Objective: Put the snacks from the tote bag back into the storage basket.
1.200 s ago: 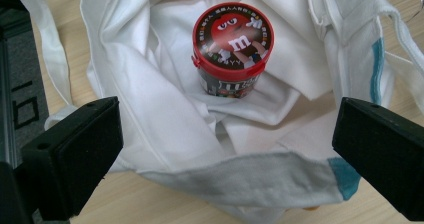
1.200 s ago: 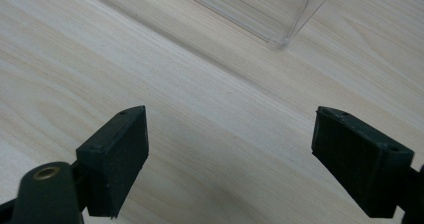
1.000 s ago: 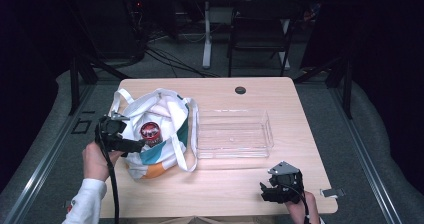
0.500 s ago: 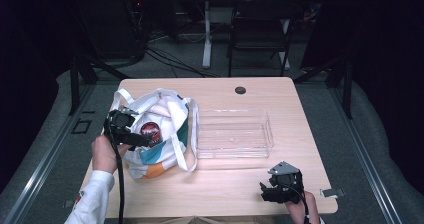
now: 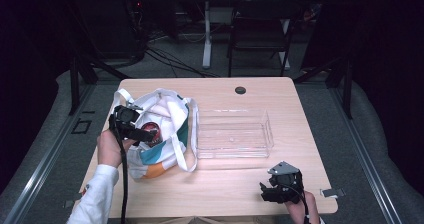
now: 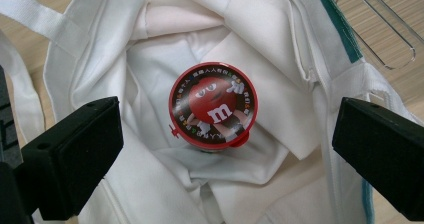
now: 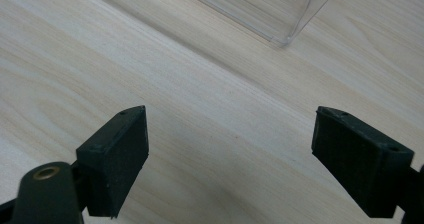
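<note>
A white tote bag [image 5: 165, 134] with teal and orange patches lies open on the left of the table. Inside it sits a round red candy tub [image 6: 213, 105] with a cartoon lid, also seen as a red spot, the tub [image 5: 153, 133], in the high view. My left gripper [image 5: 145, 133] hovers over the bag's mouth, open, its jaws wide on either side of the tub without touching it [image 6: 225, 154]. My right gripper [image 5: 272, 190] rests open near the table's front right edge, over bare wood [image 7: 230, 159]. A clear plastic tray [image 5: 232, 134] stands empty mid-table.
A small black round grommet [image 5: 240, 90] sits near the table's far edge. The tray's near corner [image 7: 285, 39] shows just ahead of my right gripper. A chair [image 5: 260, 34] and cables stand on the floor beyond the table.
My left gripper has moved right and forward from the bag's left side to over its open mouth. The right gripper has stayed still.
</note>
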Demonstrator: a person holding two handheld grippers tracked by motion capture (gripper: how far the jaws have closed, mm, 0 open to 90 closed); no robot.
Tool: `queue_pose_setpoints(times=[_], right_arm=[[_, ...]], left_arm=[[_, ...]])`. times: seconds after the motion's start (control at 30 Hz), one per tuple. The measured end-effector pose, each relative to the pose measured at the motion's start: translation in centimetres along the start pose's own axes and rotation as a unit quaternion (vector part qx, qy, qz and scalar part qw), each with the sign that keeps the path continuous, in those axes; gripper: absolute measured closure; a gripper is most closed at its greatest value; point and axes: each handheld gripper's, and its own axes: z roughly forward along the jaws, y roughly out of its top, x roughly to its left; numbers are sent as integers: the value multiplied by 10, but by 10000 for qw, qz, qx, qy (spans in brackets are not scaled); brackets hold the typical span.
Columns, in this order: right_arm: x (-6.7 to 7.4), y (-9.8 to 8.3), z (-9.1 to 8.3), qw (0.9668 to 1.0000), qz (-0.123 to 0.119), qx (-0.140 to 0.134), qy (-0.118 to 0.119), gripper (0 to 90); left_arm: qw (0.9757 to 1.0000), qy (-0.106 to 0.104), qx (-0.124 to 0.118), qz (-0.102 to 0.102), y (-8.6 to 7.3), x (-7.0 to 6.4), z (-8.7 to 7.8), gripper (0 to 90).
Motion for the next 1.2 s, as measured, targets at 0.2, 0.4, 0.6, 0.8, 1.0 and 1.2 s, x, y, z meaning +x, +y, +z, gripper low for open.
queue_pose_setpoints(times=[0.2, 0.4, 0.6, 0.8, 1.0, 1.2], right_arm=[[0, 0, 0, 10000, 3, -3, 2, 146], [0, 0, 0, 10000, 18, -19, 16, 146], [0, 0, 0, 10000, 12, -12, 8, 145], [0, 0, 0, 10000, 6, -12, 8, 146], [0, 0, 0, 10000, 7, -23, 19, 146], [0, 0, 0, 10000, 11, -29, 24, 146]], left_arm=[[10000, -27, 43, 31, 6, 0, 4, 2], [9999, -93, 46, 17, 11, 0, 9, 2], [9997, -90, 212, 1, 14, 2, 18, 2], [9987, -36, 499, 25, 15, 5, 33, 4], [9982, -2, 600, 13, 16, 6, 40, 1], [9976, 94, 687, 20, 15, 7, 47, 2]])
